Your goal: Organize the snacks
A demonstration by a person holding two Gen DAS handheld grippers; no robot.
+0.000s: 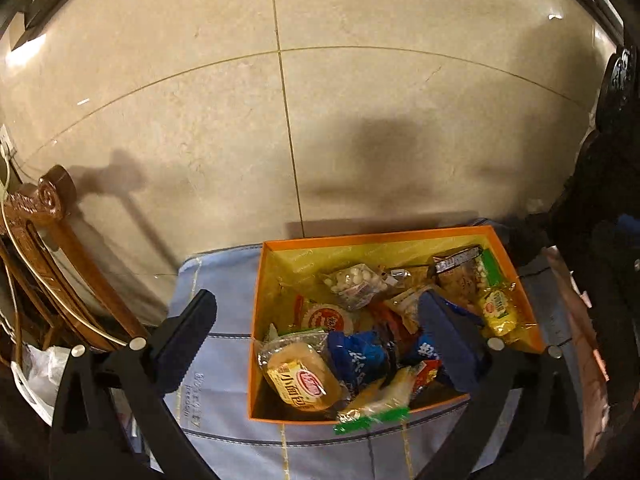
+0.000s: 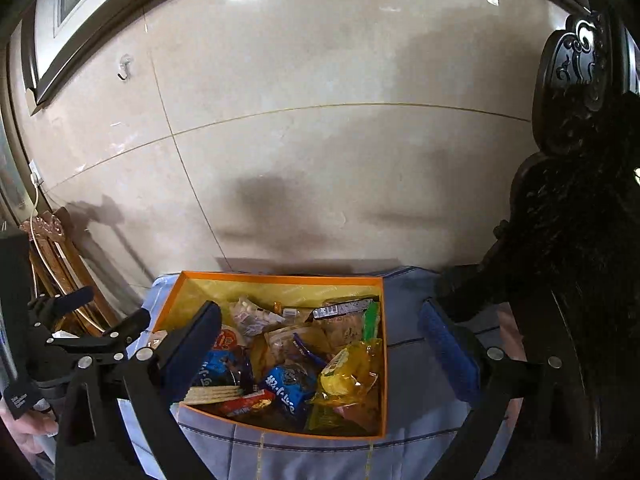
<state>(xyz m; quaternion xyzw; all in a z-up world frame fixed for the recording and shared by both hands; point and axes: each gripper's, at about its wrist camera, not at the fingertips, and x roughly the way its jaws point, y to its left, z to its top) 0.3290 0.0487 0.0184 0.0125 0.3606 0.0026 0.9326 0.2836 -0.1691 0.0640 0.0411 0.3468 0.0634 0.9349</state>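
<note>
An orange box (image 1: 255,320) with a yellow lining stands on a blue cloth and holds several snack packs. Among them are a small bread pack (image 1: 304,380), blue packs (image 1: 360,354), a clear bag of white candies (image 1: 354,282) and a yellow pack (image 1: 498,312). My left gripper (image 1: 320,338) is open and empty above the box's near left part. The box (image 2: 385,360) also shows in the right wrist view, with a yellow pack (image 2: 344,372) and a blue pack (image 2: 288,390) inside. My right gripper (image 2: 320,344) is open and empty over the box. The left gripper (image 2: 100,312) shows at the left there.
The blue cloth (image 1: 216,412) covers the table against a beige tiled wall (image 1: 320,120). A carved brown wooden chair (image 1: 44,216) stands at the left. A dark carved chair (image 2: 576,200) stands at the right. A white bag (image 1: 38,372) lies low at the left.
</note>
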